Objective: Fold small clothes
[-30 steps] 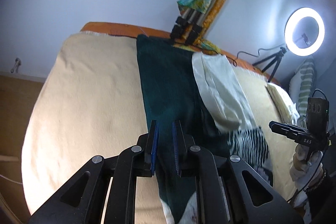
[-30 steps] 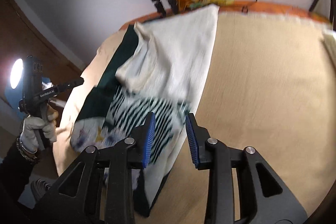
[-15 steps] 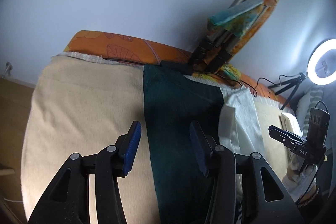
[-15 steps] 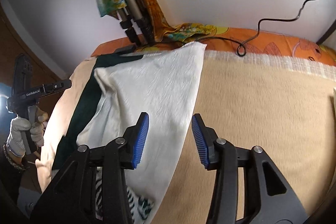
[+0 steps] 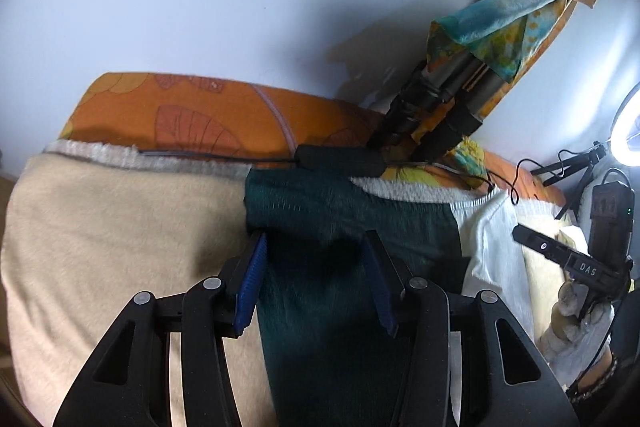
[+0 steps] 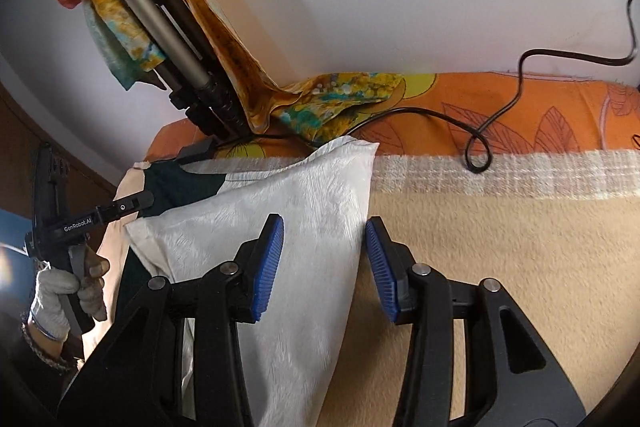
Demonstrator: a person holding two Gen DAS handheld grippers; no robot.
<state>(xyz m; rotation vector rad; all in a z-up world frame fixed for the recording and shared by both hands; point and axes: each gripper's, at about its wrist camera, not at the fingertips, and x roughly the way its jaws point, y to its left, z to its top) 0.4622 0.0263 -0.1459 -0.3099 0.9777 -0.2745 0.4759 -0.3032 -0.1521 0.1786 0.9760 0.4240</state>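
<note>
Here my left claw [image 5: 316,281] stands partly open, its blue pads [image 5: 251,283] wide of each other with nothing pressed between them; the jaws were just opening a moment back and have settled. Below them lies the dark green part of the garment [image 5: 332,227], its upper left corner just beyond the left pad. My right claw [image 6: 324,263] is likewise partly open and holds nothing; its jaws too were just opening. The white part of the garment [image 6: 304,211] lies under it, and its right edge runs down between the two pads [image 6: 269,267], apart from both as far as I can see.

The garment is spread flat on a cream blanket [image 5: 112,227], green to the left, white [image 5: 492,239] to the right, its top edge close to the blanket's fringed border [image 6: 520,171]. Past that border runs an orange leaf-printed cover [image 5: 192,115]. A black cable [image 6: 500,115] loops across it. A tripod [image 6: 168,27] with a colourful cloth [image 5: 496,27] tied around it leans against the pale wall. At the far right of the left view glows a ring light [image 5: 628,131]. In each view I see my other gloved hand [image 6: 60,287] gripping its handle.
</note>
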